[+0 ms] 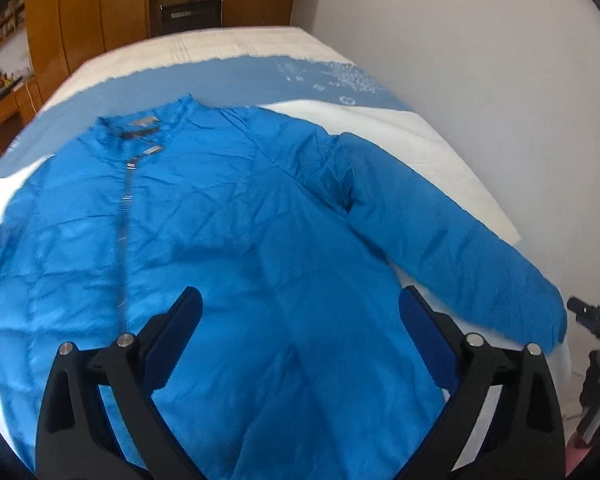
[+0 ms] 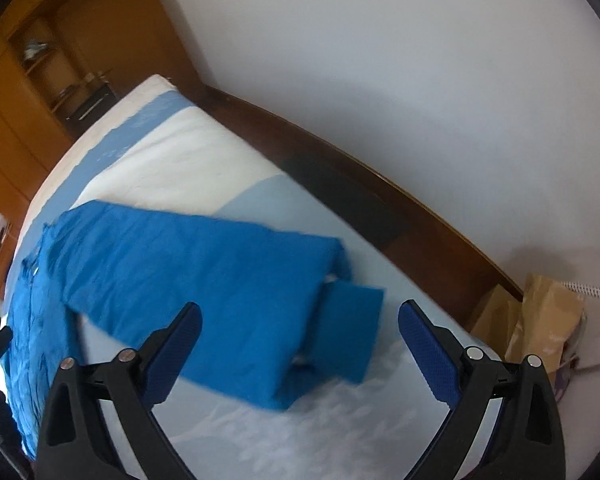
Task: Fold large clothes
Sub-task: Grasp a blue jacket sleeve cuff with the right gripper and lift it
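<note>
A: How do the tongs stand?
B: The left gripper [image 1: 300,312] is spread wide and empty above the blue jacket [image 1: 228,216]. The right gripper [image 2: 300,328] gapes too, over the sleeve [image 2: 204,280].

A: And the jacket itself?
B: Flat on the bed [image 1: 400,128], front up, zipper [image 1: 126,196] closed, collar toward the wardrobe [image 1: 80,12]. A paper bag [image 2: 548,320] stands beside the bed frame [image 2: 380,200].
</note>
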Motion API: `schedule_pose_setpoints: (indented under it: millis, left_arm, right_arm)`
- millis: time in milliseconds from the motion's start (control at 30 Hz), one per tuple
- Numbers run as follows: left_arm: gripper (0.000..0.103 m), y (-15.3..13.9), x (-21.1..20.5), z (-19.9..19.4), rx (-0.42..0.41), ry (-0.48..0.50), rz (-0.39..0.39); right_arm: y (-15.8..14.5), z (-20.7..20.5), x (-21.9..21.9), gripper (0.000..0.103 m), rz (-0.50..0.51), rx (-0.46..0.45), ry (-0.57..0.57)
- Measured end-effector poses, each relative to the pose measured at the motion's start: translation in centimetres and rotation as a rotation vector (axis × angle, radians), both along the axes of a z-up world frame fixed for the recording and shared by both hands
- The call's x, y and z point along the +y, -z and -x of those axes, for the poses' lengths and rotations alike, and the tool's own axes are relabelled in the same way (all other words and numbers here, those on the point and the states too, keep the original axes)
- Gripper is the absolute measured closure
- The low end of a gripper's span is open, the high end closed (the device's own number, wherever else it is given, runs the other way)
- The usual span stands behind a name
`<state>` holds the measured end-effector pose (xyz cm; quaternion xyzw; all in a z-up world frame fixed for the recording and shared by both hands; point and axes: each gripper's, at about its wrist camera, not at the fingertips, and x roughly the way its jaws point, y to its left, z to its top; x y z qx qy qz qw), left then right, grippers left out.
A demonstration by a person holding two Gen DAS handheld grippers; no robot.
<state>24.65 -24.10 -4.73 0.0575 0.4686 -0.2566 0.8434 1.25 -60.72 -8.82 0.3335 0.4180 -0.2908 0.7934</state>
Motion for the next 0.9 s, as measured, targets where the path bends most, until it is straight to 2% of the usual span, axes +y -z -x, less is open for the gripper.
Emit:
schedule_pose_setpoints:
  millis: [133, 233, 300, 367, 433, 500, 600, 767, 900]
  left_arm:
    - [0.010, 2.5, -1.5, -2.7, 0.070, -0.004, -0.012]
    - [0.017, 4.4, -1.9, -3.9, 0.117, -0.002, -0.016]
    - [0.020, 5.1, -2.1, -4.3, 0.129, 0.000, -0.023]
    - [0.020, 5.6, -2.0, -4.4, 0.123, 0.008, -0.021]
    - [0.020, 5.6, -1.9, -4.3, 0.117, 0.012, -0.012]
    - [0.021, 5.5, -1.6, -4.3, 0.122, 0.008, -0.002]
    - [0.030, 5.1, -1.3, -4.4, 0.121, -0.004, 0.000]
    - [0.041, 3.9, -0.6, -4.6, 0.123, -0.020, 0.027]
    - [0.041, 2.4, 0.2, -4.8, 0.090, -0.031, 0.028]
  right_arm:
    - [1.6, -0.4, -1.2, 0.006, -0.089, 0.014, 0.000]
    - [2.9, -0.7, -1.7, 0.010, -0.151, 0.020, -0.027]
    - [3.5, -0.7, -2.1, 0.013, -0.155, 0.024, -0.005]
    - [3.3, -1.0, -1.9, 0.025, -0.117, 0.029, -0.003]
    - [3.2, -1.0, -1.8, 0.062, -0.155, -0.025, -0.018]
    - [2.9, -0.8, -2.1, 0.075, -0.233, -0.103, -0.015]
    - [0.7, -1.5, -1.7, 0.077, -0.203, -0.185, -0.054]
    - [-4.5, -4.9, 1.1, 0.077, -0.166, -0.358, -0.204]
    - [-7.6, -11.2, 5.5, 0.077, -0.052, -0.351, -0.326]
